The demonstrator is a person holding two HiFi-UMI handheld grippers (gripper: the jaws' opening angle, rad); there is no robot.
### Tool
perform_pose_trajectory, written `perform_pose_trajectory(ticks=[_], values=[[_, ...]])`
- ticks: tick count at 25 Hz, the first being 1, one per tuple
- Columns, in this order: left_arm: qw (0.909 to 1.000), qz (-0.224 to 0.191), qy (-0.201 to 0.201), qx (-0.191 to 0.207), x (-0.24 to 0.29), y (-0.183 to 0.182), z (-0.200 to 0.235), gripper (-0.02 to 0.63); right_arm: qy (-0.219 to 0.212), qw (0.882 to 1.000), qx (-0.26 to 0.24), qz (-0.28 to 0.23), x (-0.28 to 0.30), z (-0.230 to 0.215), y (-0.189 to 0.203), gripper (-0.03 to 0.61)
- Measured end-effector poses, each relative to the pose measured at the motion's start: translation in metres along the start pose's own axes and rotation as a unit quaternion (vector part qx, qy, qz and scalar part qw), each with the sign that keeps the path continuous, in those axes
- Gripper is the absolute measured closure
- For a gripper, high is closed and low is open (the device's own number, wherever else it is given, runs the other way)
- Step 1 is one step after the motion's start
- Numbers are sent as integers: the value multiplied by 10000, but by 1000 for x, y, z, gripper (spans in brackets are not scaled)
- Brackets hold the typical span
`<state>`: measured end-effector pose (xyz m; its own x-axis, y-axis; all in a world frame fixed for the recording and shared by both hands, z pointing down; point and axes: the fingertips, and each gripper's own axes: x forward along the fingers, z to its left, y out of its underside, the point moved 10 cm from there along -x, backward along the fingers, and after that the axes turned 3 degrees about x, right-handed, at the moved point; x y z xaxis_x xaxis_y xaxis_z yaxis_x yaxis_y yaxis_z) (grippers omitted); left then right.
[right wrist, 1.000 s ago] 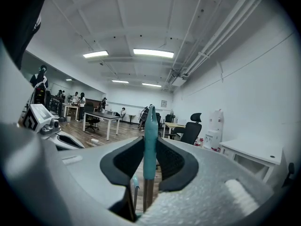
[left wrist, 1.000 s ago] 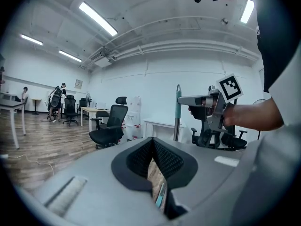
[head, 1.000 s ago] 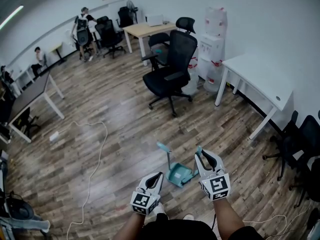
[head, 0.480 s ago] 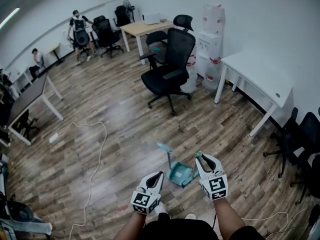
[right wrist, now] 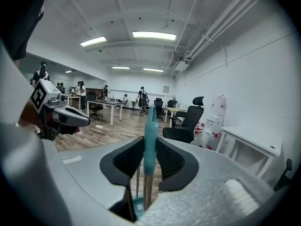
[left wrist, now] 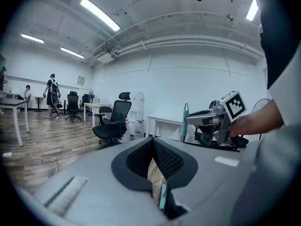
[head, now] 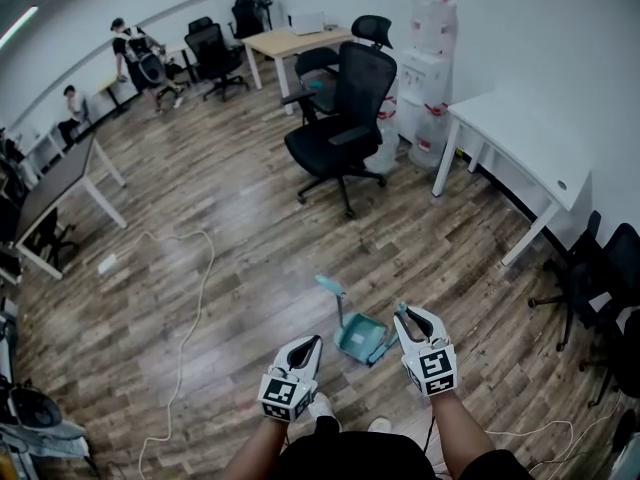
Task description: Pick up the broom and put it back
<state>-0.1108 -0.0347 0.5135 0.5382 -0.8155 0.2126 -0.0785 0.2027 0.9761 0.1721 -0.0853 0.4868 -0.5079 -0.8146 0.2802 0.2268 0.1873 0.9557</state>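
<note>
Jaws of the left gripper [head: 312,343] are clenched on each other with nothing between them; it hangs just left of the dustpan [head: 358,340] and nearer the person. On the dustpan's right, the right gripper [head: 414,315] has its jaws grasping the teal top of the broom [right wrist: 151,119], which stands upright with its metal pole running down below the pads.

The pole's lower end passes behind the gripper's own body in the right gripper view. In the head view only the tip of the handle shows, so the bristles cannot be made out. A second teal grip [head: 327,286] rises on a thin pole from the dustpan's far left side. The person's forearms are cut off by the bottom edge.

The dustpan sits on a wood-plank floor [head: 250,218]. Well left of it a pale cable [head: 196,298] trails over the boards, and further left stands a dark bench [head: 55,183]. Beyond the dustpan is a black office chair [head: 345,133], and to its far right a white bench [head: 525,153] stands against the wall. People [head: 135,53] are small at the far left end of the room.
</note>
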Motion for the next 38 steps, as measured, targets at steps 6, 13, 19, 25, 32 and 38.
perform_pose_trajectory(ticks=[6,13,19,25,32,38], values=[[9998,65,-50,-190,-3,6,4,595,31,9997,42,259,8,-2,14,489],[9993,378,-42,14,-7,11,10,595,6,9979,-30,643,32,-6,45,489],[9984,561,-67,9,-9,16,16,595,21,9942,-117,1067,45,-1,76,488],[9979,638,-77,-34,-9,21,24,595,31,9896,-185,1424,56,2,96,488],[9976,683,-79,-104,-4,26,33,594,155,9828,-311,1814,63,7,115,488],[9968,780,-92,-164,-3,34,38,594,266,9771,-456,2061,68,14,126,488]])
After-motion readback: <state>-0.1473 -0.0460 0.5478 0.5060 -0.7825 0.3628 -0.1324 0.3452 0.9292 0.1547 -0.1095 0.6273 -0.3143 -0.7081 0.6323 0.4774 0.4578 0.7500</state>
